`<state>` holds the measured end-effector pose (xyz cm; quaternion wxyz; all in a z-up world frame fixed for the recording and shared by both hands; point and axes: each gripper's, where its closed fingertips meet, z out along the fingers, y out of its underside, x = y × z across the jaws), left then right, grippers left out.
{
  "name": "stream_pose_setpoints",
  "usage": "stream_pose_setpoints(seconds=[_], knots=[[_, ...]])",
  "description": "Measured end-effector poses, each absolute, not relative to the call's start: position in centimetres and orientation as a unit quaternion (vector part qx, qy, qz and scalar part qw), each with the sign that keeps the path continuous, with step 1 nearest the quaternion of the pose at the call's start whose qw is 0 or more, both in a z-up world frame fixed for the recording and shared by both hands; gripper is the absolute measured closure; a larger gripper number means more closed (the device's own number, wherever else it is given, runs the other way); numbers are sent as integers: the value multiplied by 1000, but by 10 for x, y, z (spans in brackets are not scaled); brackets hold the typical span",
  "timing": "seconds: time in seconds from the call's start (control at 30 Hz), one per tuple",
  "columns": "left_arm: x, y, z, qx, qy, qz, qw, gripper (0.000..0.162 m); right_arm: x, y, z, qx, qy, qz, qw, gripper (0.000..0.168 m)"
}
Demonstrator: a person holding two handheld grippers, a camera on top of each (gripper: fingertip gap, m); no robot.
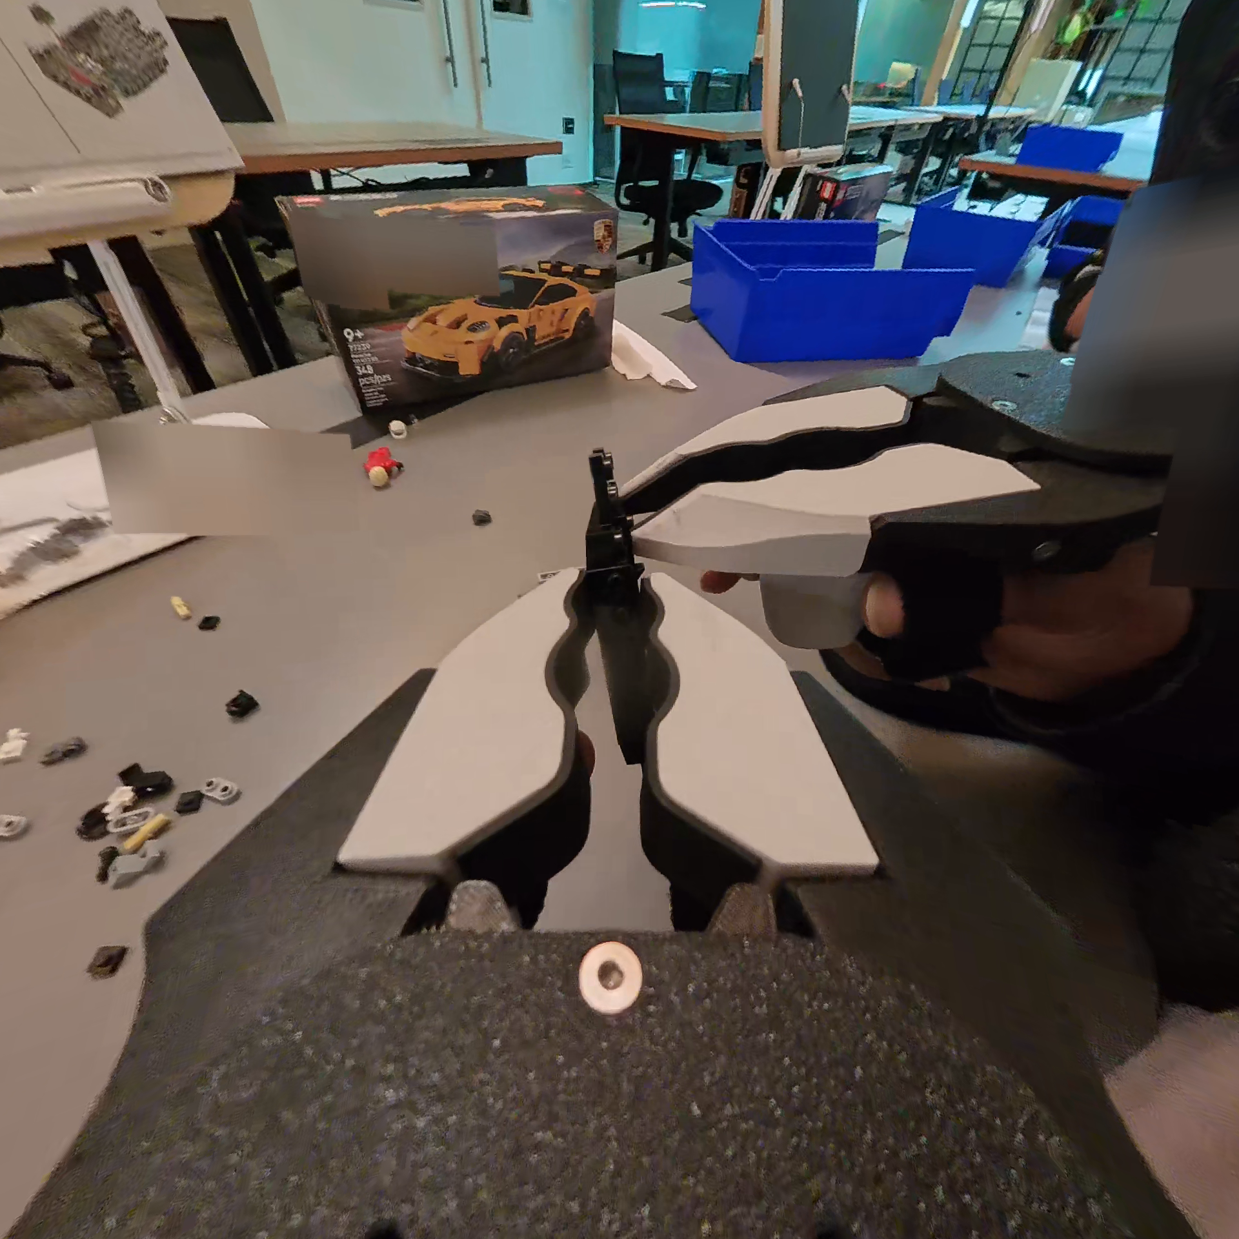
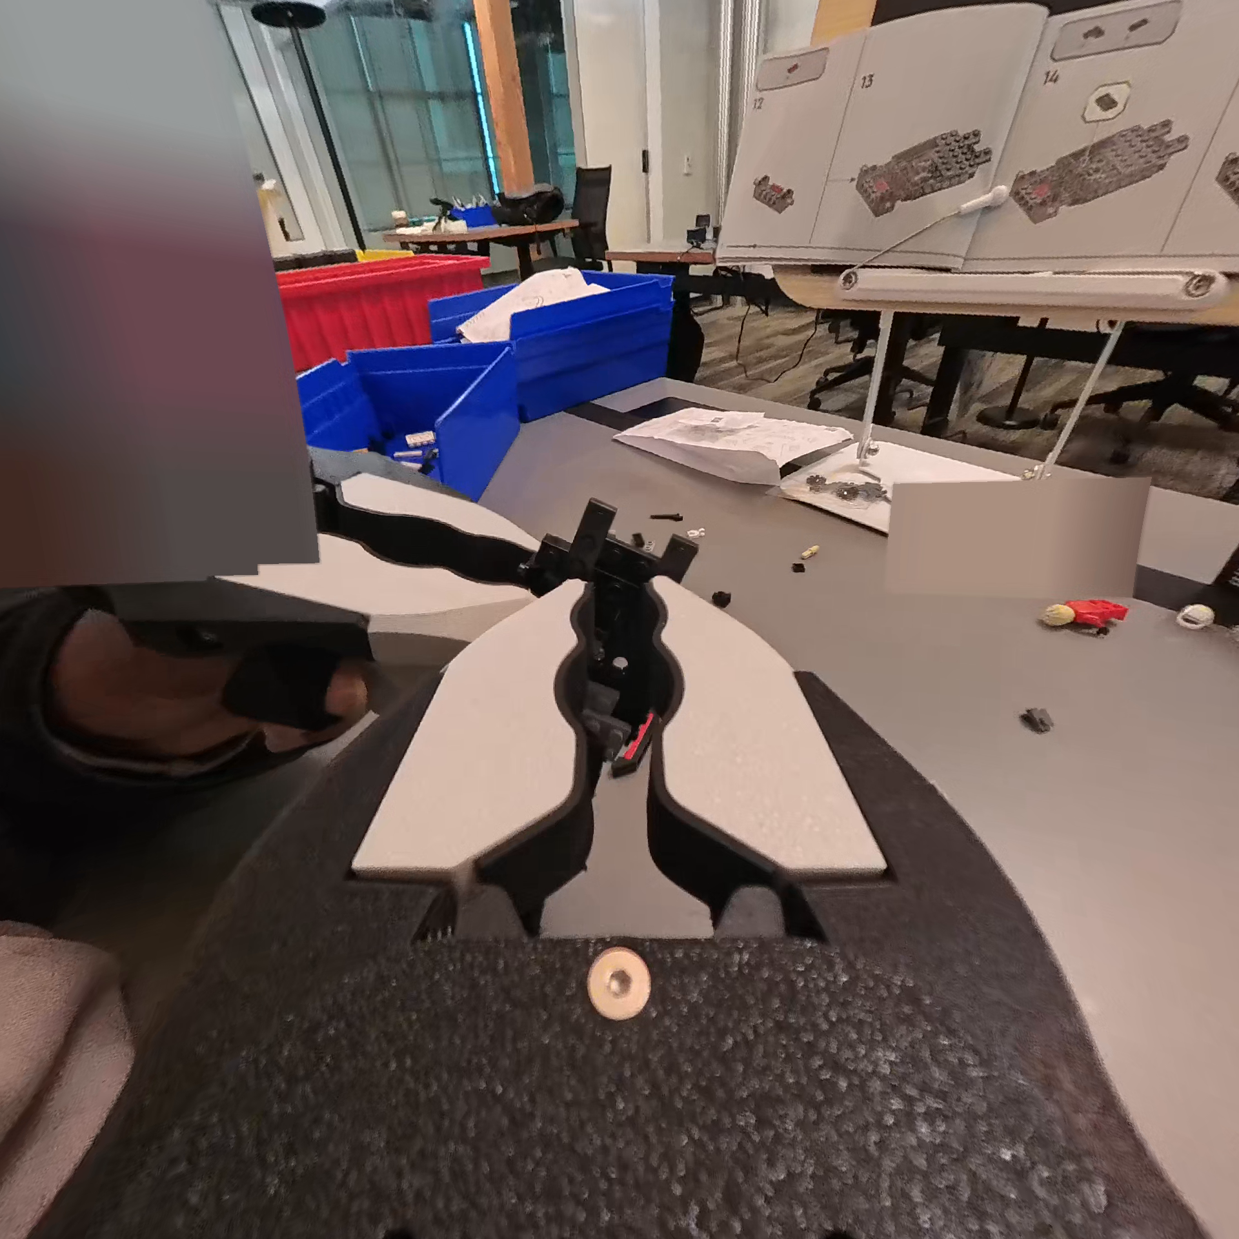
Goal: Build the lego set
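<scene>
Assembly (image 1: 611, 536) clamped between both grippers' closed tips.

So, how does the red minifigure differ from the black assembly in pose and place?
The red minifigure lies flat on the grey table, untouched; the black assembly is held above it, clamped by the left gripper and the right gripper. The minifigure is red, the assembly mostly black. Both are lego.

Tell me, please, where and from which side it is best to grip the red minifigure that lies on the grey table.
Grip the red minifigure across its torso, coming from straight above. It lies flat on the table with bare surface around it, so the jaws can straddle the narrow body; the round head would likely slip.
</scene>
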<state>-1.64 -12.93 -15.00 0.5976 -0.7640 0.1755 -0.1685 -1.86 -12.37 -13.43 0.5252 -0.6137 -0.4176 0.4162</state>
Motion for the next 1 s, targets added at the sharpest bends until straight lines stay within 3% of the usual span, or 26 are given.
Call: stream_pose_setpoints(seconds=[0.3,1.0], knots=[[-16,-129,-154,-774,182,-136,591,150,-18,-126,-139,-602,-457,378,535,151],[-16,-137,-173,-803,209,-136,541,148,-19,-130,-157,-527,-560,214,603,160]])
